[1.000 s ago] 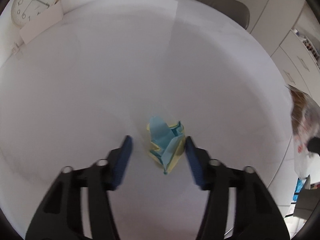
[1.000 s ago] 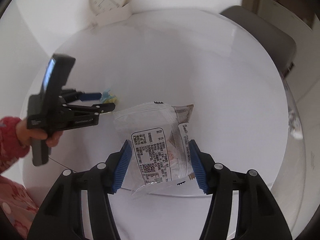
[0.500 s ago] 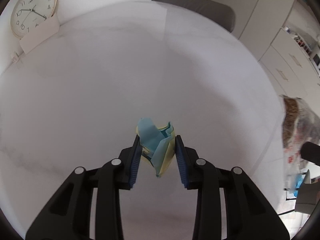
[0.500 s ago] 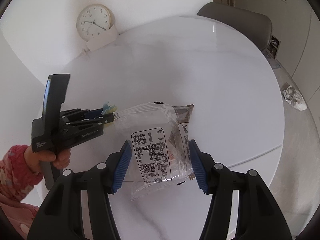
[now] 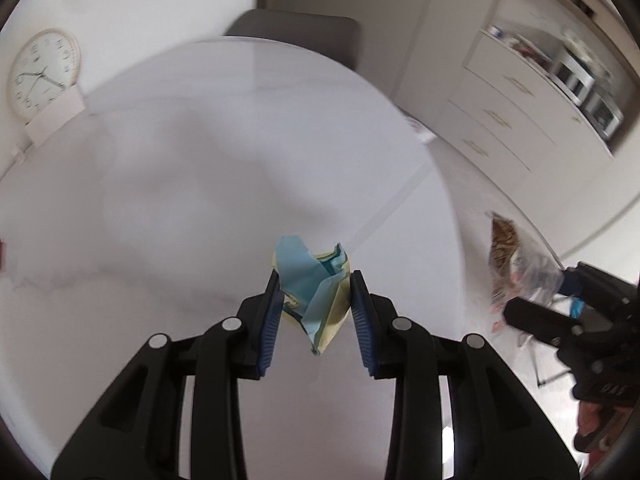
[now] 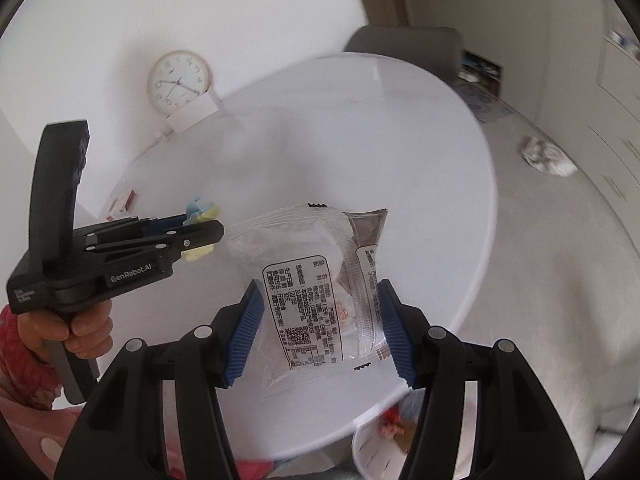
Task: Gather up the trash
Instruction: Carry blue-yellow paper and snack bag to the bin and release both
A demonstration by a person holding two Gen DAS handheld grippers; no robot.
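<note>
My left gripper (image 5: 316, 284) is shut on a crumpled blue and yellow paper (image 5: 314, 284) and holds it well above the round white table (image 5: 200, 152). The same gripper and paper show at the left of the right wrist view (image 6: 200, 216). My right gripper (image 6: 318, 304) is shut on a clear plastic snack wrapper (image 6: 316, 280) with black print, held above the table's near edge. That wrapper also shows at the right of the left wrist view (image 5: 516, 260).
A round clock (image 6: 178, 82) leans on the wall behind the table. A grey chair (image 6: 404, 42) stands at the far side. A small red and white box (image 6: 120, 204) lies on the table's left. A crumpled white wad (image 6: 546, 156) lies on the floor. A white bin (image 6: 384, 444) with trash sits below the table edge.
My left gripper closed on the paper and lifted it off the table. My right gripper rose and drew back with the wrapper, so the table edge and the bin now show.
</note>
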